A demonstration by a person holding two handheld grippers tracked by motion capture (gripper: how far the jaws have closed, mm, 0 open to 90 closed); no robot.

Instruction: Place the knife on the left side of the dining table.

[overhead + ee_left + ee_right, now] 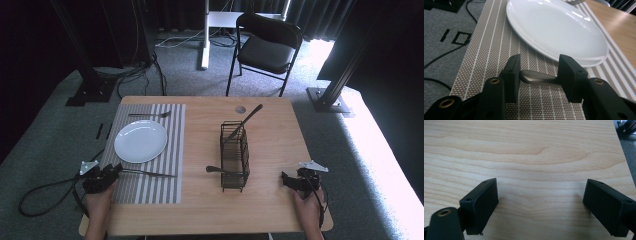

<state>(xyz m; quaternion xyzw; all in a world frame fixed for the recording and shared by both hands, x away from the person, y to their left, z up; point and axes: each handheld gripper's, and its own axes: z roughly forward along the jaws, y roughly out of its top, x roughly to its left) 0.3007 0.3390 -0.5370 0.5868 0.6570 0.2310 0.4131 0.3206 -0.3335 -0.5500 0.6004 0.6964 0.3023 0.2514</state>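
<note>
Now, on the table:

Left gripper (539, 75): its two black jaws stand a little apart over the striped mat (486, 50). A grey metal handle (536, 77) lies between them. One jaw is just beside the round end of the handle, and I cannot tell if it touches. The jaws do not squeeze it.

Knife (150, 173): it lies flat on the striped mat, just below the white plate (140, 141). Its handle end points to the left gripper (102, 177).

White plate: it sits on the mat, close in front of the left gripper. It has nothing on it.

Fork (150, 115): it lies on the mat on the far side of the plate.

Right gripper (540, 205): its jaws are wide apart with bare wood between them. It rests low near the right edge of the table (280, 150).

Wire basket (234, 155): it stands in the middle of the table, well apart from both grippers. A dark spoon or knife handle (247, 120) sticks up out of it, and another one (217, 170) pokes out of its left side.

Hands: one hand (97, 205) holds the left gripper, the other hand (307, 207) holds the right gripper (300, 180).
</note>
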